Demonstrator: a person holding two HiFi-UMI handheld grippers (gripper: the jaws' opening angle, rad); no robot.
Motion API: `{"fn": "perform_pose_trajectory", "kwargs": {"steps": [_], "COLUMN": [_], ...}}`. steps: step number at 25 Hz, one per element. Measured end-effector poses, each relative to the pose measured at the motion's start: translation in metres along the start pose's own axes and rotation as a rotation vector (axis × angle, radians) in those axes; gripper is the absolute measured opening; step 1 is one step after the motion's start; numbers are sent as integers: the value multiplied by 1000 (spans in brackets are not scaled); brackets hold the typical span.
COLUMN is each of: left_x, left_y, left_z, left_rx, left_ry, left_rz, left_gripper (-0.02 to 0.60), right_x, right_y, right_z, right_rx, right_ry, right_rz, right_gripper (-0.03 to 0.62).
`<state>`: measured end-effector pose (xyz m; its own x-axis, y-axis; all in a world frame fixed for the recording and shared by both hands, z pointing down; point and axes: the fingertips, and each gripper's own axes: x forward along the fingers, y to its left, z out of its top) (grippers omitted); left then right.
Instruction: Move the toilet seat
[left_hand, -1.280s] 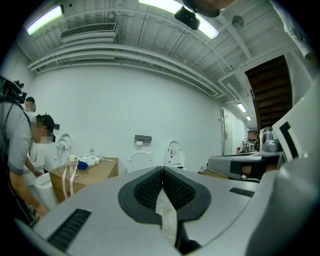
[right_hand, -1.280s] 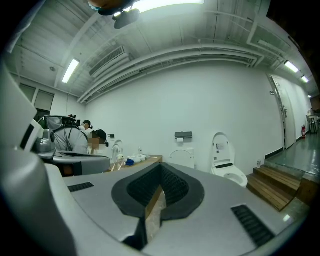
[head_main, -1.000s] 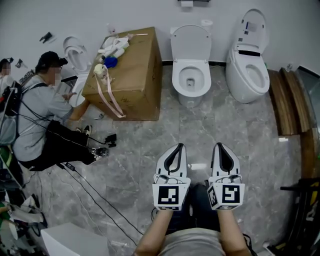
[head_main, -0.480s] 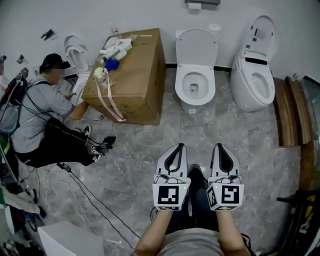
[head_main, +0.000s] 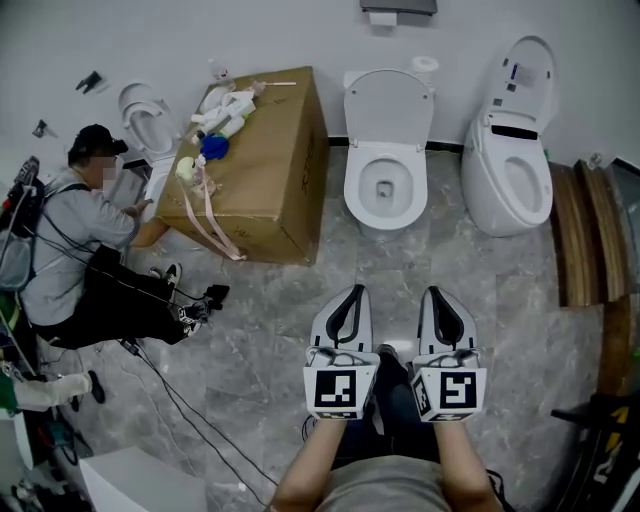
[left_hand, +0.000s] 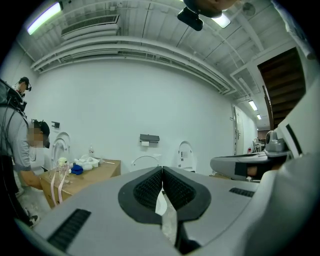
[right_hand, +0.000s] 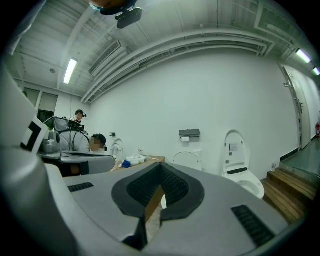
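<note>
1. No word, brand or number can be read anywhere.
2. The left gripper (head_main: 354, 291) and right gripper (head_main: 439, 291) carry only black-and-white square markers (head_main: 341, 391), no letters.
3. The sticker (head_main: 514, 72) on the far-right toilet lid (head_main: 537, 55) is too small to read.

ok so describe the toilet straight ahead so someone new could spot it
Along the white back wall, find the big cardboard box. The toilet stands just right of it, under the wall-mounted paper holder. Unlike the bulkier toilet further right, its raised lid is plain, without labels.
</note>
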<state>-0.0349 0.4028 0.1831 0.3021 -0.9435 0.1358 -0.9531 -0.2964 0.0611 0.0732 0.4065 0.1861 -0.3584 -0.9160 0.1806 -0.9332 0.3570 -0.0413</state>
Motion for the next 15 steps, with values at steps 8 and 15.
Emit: {"fn": "perform_pose_trajectory", "kwargs": {"steps": [8,15], "left_x": [58,97], "left_y": [-6,-12], "left_z": [13,16], "left_rx": [16,21], "left_ry": [6,11], "left_rz": [-12,-21], "left_gripper": [15,15], "right_x": [43,69], "right_y": [-34,-61], "right_z": [12,14], "right_rx": [4,6], "right_ry": [-1,5], "right_rz": [9,7], "right_gripper": [15,15]}}
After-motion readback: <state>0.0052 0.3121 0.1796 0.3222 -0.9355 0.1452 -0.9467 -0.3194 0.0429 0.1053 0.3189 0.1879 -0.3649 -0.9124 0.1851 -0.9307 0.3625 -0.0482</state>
